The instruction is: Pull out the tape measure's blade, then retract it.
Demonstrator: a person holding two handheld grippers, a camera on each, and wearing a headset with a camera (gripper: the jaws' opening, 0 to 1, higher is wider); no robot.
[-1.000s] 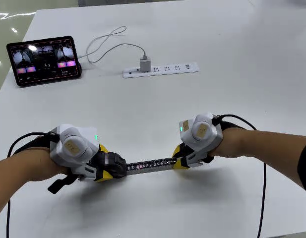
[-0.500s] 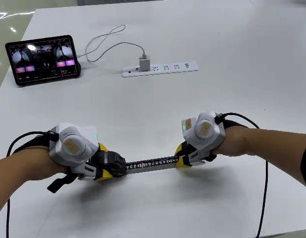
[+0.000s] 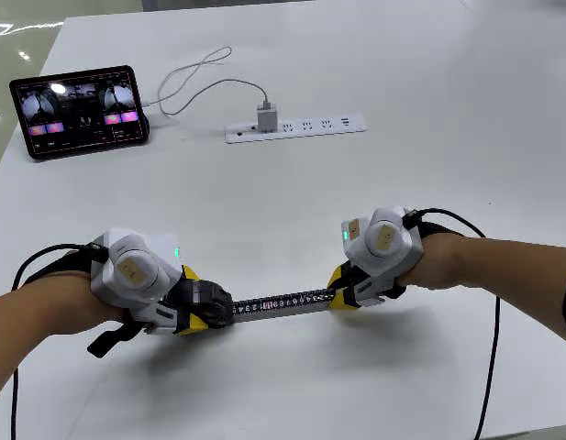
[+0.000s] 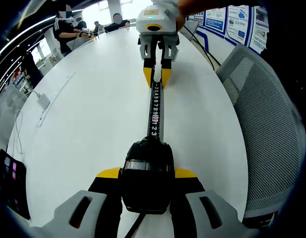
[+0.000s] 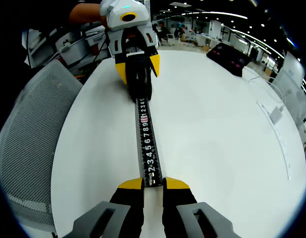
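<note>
1. You had your left gripper [image 4: 147, 172] clenched on the tape's black case [image 3: 207, 302], one jaw pressed against each side, near the front edge of the table [image 3: 292, 192].
2. You had your right gripper [image 5: 153, 184] pinched on the tip of the blade [image 5: 145, 139].
3. The blade was drawn out straight between the two grippers, numbered face up, low over the table. Whether it touched the surface could not be told.
4. A lit tablet [image 3: 79, 110] and a power strip [image 3: 296, 126] lay at the far side, well apart from your work.
</note>
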